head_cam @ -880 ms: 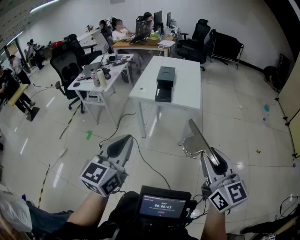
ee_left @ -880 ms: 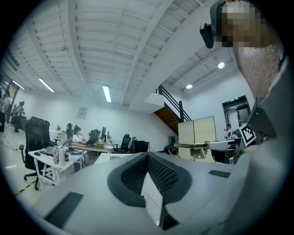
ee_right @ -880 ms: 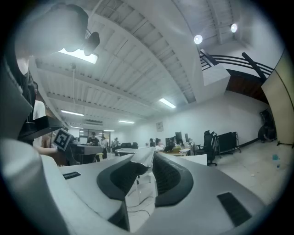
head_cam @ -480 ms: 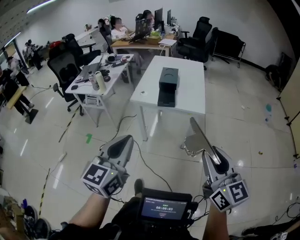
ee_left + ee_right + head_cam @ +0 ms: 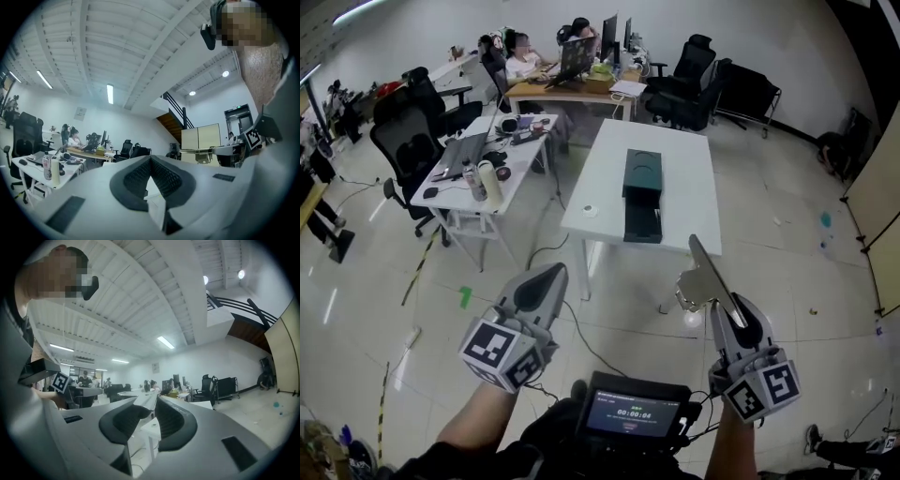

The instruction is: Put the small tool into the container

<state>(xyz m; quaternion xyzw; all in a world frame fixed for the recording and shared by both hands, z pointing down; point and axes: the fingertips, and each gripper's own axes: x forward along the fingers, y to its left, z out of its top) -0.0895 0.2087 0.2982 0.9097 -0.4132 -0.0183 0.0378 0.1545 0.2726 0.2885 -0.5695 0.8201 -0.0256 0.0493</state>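
A dark box-shaped container with an open tray at its near end lies on a white table ahead of me. My right gripper is held level, well short of the table, shut on a small shiny metal tool that sticks out to the left of its jaws. In the right gripper view the tool shows as a pale strip between the dark pads. My left gripper is also held level, shut and empty; its pads meet at the tip.
A small white round object sits on the table's near left part. Left of it stands a desk with a laptop and bottles, with office chairs around. People sit at a far desk. A cable trails on the floor.
The white table and the container have come nearer in the head view. Both grippers keep almost the same places in the picture, and the right one still holds the tool.
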